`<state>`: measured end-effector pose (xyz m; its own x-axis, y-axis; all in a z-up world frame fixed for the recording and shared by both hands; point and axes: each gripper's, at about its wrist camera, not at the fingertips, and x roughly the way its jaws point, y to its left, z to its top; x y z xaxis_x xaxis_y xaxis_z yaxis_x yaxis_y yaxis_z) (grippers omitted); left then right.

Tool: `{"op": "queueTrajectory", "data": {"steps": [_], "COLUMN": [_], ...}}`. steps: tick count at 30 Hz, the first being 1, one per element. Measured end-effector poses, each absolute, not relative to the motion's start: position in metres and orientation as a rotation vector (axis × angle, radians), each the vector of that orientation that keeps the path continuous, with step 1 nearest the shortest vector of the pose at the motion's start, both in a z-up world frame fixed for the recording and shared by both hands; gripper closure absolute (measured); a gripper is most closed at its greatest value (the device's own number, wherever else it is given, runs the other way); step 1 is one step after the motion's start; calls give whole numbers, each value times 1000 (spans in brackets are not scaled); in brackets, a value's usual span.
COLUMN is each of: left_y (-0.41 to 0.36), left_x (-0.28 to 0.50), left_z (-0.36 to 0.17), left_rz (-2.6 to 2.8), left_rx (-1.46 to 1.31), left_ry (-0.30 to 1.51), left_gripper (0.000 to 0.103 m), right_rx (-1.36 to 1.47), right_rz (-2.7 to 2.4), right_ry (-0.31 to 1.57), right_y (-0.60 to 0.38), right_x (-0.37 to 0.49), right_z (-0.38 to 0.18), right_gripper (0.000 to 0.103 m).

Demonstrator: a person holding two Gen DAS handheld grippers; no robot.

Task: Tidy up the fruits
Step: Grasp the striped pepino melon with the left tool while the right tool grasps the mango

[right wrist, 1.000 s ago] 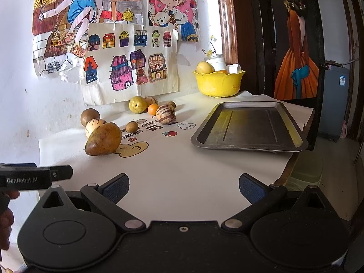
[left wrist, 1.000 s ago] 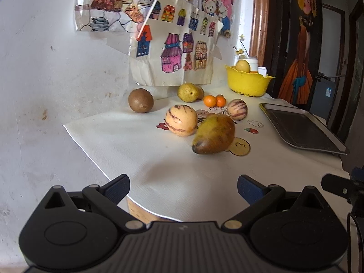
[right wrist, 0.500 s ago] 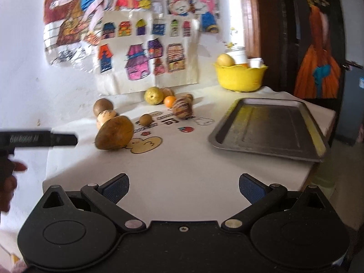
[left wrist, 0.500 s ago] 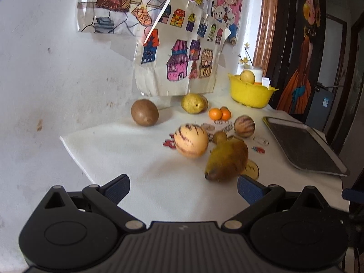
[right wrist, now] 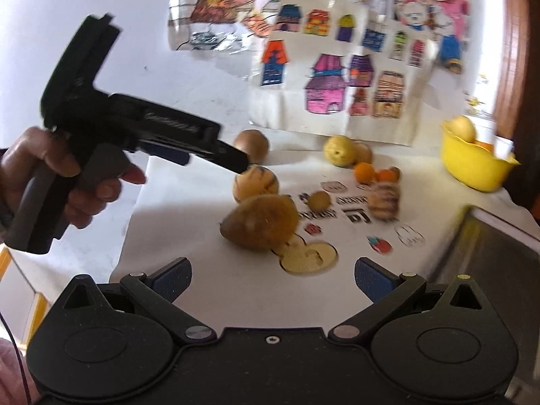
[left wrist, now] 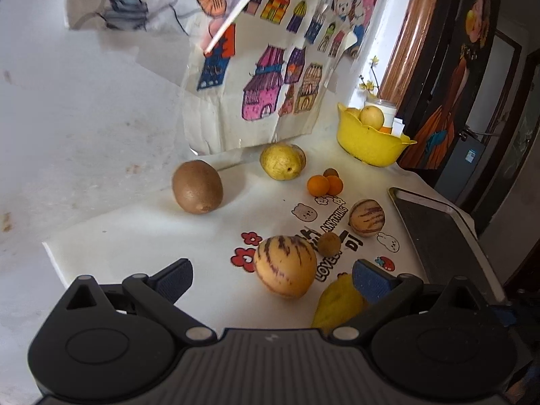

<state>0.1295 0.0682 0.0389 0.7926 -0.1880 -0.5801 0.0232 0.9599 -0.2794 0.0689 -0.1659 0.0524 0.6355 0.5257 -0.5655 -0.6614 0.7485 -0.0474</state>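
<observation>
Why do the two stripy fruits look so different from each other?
The near stripy fruit looks much bigger than the far stripy fruit. The near one lies by the red flower prints, between the open fingers of the left hand-held gripper; the far one sits close to the metal tray. Both are pale yellow with purple streaks, lying loose on the cloth.

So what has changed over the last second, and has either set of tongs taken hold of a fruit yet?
The left tongs have advanced over the cloth and now open around the large striped melon, not gripping it. The right tongs have swung left toward the mango, open and empty. The fruits, yellow bowl and tray have not moved.
</observation>
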Motion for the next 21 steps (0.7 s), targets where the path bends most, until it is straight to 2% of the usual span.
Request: {"op": "queueTrajectory", "data": {"steps": [7,15,21], "left_y": [74,80,77], "left_x": [159,182,191], "left_z": [29,15,10], "left_rz": [-138,-181,-207], "left_rx": [-321,-398,-418], "left_ry": [738,816,833], "left_gripper": [1,13,26], "right_rx": [-290,-247,-225], "right_rz": [735,717,722], "right_ry": [567,619,634], "right_y": [-137,-116,-109], "right_x": [91,112,126], "right_z": [46,34,29], "right_gripper": [0,1,1]}}
